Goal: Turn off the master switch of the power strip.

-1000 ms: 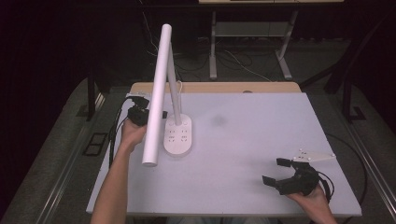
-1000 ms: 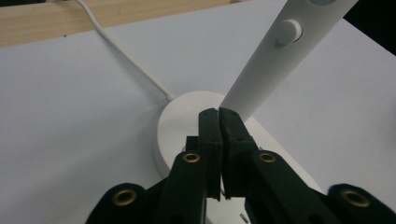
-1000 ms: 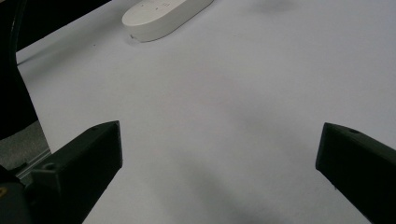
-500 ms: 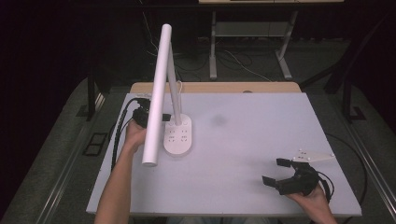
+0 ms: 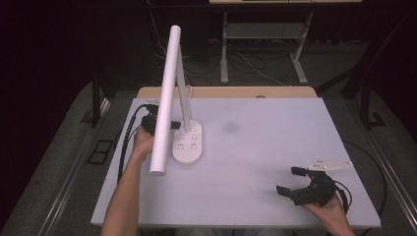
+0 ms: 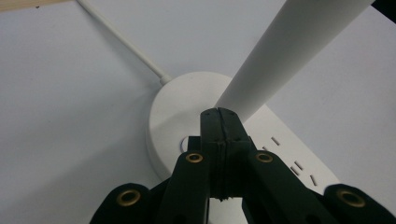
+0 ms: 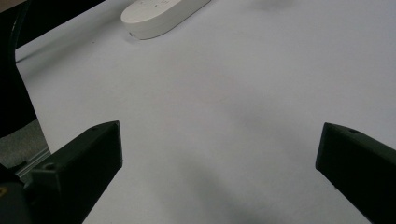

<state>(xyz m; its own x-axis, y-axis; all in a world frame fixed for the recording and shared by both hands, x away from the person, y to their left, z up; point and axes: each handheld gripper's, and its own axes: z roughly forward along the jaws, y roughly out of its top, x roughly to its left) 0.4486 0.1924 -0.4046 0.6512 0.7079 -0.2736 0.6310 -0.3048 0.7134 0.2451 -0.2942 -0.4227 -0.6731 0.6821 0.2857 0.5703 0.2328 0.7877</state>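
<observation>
Where white desk lamp point(image 5: 187, 142) stands, far left on surface point(image 5: 255, 147), left gripper point(image 6: 219, 114) sits clenched, tips at lamp base by stem foot, apparently touching button there. Right gripper point(image 5: 290, 181) released, jaws wide, near right corner, well apart from lamp.

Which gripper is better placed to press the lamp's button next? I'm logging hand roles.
Left, likely: the left gripper, jaws shut, points at the white oval lamp base by its round button. The right gripper rests open, far across the white table.
</observation>
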